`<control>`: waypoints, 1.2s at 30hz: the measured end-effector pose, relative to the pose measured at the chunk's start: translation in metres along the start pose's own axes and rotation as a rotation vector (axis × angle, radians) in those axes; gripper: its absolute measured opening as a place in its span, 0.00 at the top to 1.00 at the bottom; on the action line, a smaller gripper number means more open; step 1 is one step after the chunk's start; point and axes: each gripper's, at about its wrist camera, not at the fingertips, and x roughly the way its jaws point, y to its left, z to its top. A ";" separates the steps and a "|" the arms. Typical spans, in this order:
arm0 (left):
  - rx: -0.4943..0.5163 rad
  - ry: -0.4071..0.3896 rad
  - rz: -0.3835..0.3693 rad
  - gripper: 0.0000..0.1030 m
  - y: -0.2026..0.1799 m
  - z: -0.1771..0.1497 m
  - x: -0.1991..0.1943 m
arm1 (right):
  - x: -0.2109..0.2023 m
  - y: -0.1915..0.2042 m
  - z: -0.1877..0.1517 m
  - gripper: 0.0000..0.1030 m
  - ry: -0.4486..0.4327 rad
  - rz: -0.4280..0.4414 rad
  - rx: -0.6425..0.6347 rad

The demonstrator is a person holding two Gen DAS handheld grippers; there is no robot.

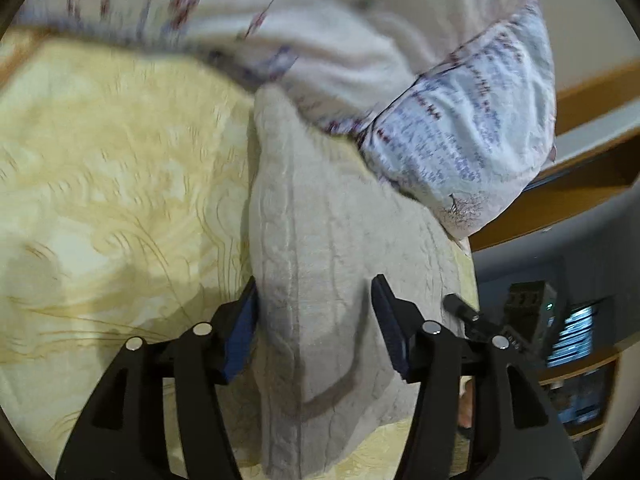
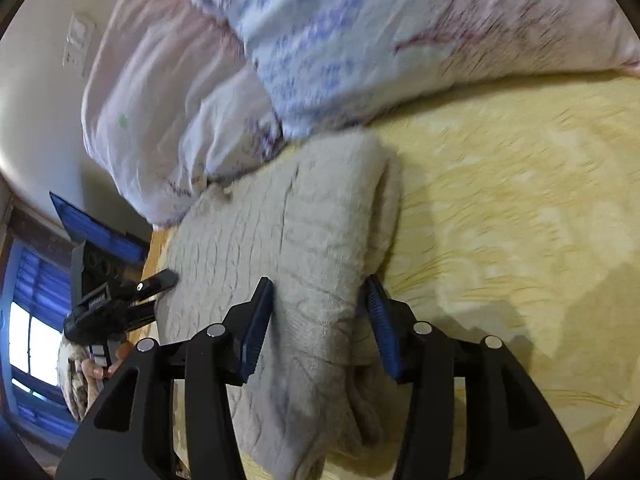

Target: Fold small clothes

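Plainly, both claws stand wide, each straddling the beige cable-knit garment (image 1: pixel 320 272) with nothing yet clamped. The left gripper (image 1: pixel 314 320) sits at lower centre of its frame, its blue pads (image 1: pixel 244 336) on either side of a raised fold of knit; whether the left-hand pad touches the wool cannot be told. The right gripper (image 2: pixel 320 320) does the same in its own view, its jaws spread around a thick rolled edge of the garment that runs up toward frame centre.

To do this step well, I judge each claw should settle lower so the pads catch all layers of the fold, not just the top skin, then close evenly. Thick knit tends to slip and stretch, so a deep bite is safer.

Further out, the garment lies on a yellow patterned bedspread (image 1: pixel 100 168), its far end tucked against a pale printed duvet (image 1: pixel 460 128) at the upper right of the left view. Both frames are motion-blurred.
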 end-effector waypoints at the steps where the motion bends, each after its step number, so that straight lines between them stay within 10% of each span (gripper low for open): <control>1: 0.036 -0.040 0.022 0.42 -0.009 -0.002 -0.009 | -0.008 -0.002 0.001 0.52 -0.027 -0.003 0.002; 4: 0.129 -0.093 0.046 0.38 -0.026 -0.009 -0.021 | -0.006 -0.002 0.006 0.57 -0.027 0.005 -0.004; 7: 0.244 -0.096 0.044 0.32 -0.054 -0.020 -0.020 | 0.004 0.009 0.004 0.89 -0.044 -0.031 -0.060; 11: 0.324 -0.070 0.065 0.30 -0.073 -0.030 -0.009 | 0.012 -0.001 0.011 0.91 -0.078 -0.125 -0.022; 26: 0.308 -0.105 0.100 0.26 -0.069 -0.053 -0.014 | -0.032 0.036 -0.030 0.70 -0.146 -0.123 -0.196; 36: 0.339 -0.107 0.296 0.25 -0.058 -0.086 -0.002 | 0.007 0.056 -0.069 0.54 -0.046 -0.254 -0.319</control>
